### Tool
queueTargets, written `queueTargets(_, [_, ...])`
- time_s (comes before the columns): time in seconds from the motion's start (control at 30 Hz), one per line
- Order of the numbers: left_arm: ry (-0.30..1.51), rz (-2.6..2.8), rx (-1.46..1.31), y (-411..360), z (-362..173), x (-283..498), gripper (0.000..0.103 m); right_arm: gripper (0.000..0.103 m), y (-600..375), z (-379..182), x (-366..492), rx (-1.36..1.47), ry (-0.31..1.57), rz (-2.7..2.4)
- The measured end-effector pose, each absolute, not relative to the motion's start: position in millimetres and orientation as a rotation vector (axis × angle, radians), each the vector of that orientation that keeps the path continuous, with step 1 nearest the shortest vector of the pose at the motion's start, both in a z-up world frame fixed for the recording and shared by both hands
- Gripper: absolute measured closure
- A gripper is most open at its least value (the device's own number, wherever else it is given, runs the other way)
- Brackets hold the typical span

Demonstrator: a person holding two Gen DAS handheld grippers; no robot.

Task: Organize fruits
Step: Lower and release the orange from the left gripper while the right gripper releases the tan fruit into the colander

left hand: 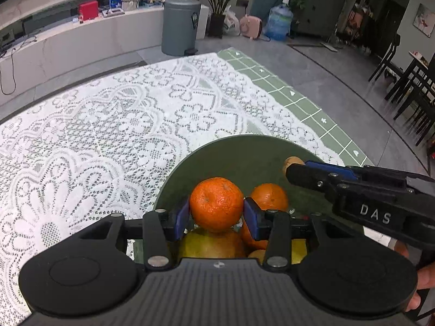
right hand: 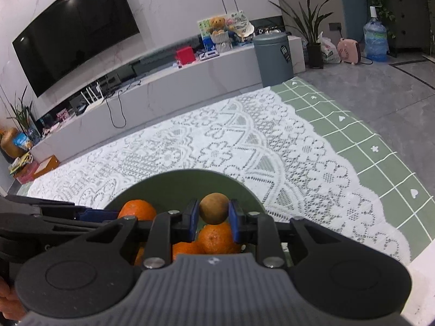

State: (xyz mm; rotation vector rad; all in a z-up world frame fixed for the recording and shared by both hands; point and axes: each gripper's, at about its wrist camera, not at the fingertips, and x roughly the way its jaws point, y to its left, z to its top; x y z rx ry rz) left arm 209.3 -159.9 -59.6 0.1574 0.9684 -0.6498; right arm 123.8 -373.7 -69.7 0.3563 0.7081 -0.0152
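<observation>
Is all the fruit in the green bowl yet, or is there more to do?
Nearly there. Several oranges and a yellowish fruit already lie in the round green bowl. In hand: the left tool grips a bumpy orange mandarin, and the right tool grips a small round brown fruit, both over the bowl. Left: letting them go. No fruit shows on the white lace tablecloth.

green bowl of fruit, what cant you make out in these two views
- Near half of the green bowl: hidden by the left gripper body, left wrist view.
- Yellowish fruit under the held orange: kind unclear, mostly covered.
- Fruit count: right gripper, holding the small brown fruit, hides the pile, right wrist view.
</observation>
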Motion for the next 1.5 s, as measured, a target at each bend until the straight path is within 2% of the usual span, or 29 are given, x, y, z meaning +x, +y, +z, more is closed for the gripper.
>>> queueTargets(0.4, [1.02, -0.65, 0.218, -173, -68, 221, 0.054, 0.083, -373, -77, 130, 0.357, 0.735, -0.021])
queueTargets(0.63, [0.979, -0.653, 0.31, -182, -72, 216, 0.052, 0.083, -371, -80, 138, 0.335, 0.74, -0.032])
queueTargets(0.8, [0.973, -0.643, 0.291, -174, -68, 218, 0.051, 0.083, -367, -81, 139, 0.309, 0.74, -0.022])
queueTargets(1.07, [0.93, -0.64, 0.204, -156, -50, 212, 0.044, 0.083, -363, -77, 138, 0.287, 0.711, -0.013])
queueTargets(1.5, [0.853, -0.587, 0.091, -127, -25, 196, 0.04, 0.082, -344, -83, 149, 0.142, 0.751, -0.023])
